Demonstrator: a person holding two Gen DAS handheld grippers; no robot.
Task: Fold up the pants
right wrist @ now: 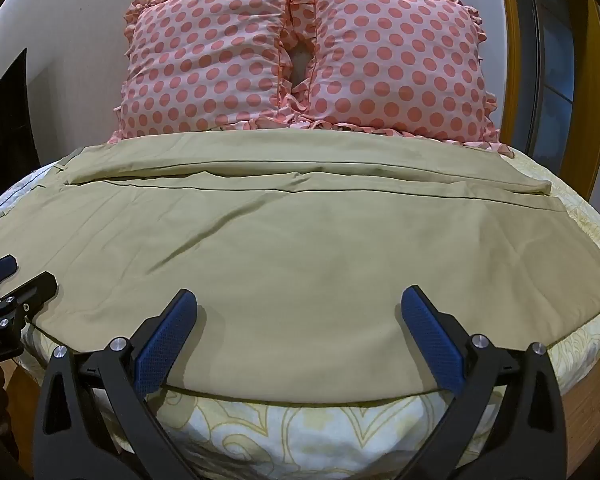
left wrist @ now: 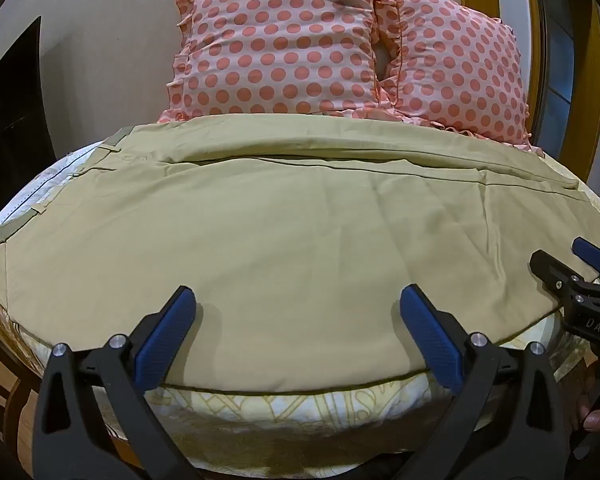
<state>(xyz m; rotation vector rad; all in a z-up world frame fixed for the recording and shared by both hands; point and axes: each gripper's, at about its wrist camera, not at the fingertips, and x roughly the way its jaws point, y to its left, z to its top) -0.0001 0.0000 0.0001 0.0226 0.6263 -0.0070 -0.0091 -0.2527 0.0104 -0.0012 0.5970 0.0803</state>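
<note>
Khaki pants (left wrist: 292, 216) spread flat across the bed (right wrist: 300, 420), waistband to the left, below the polka-dot pillows (right wrist: 300, 60). Left gripper (left wrist: 298, 336) and right gripper (right wrist: 299, 338) wide open, empty, poised over the near edge, likely for a lengthwise fold.
</note>
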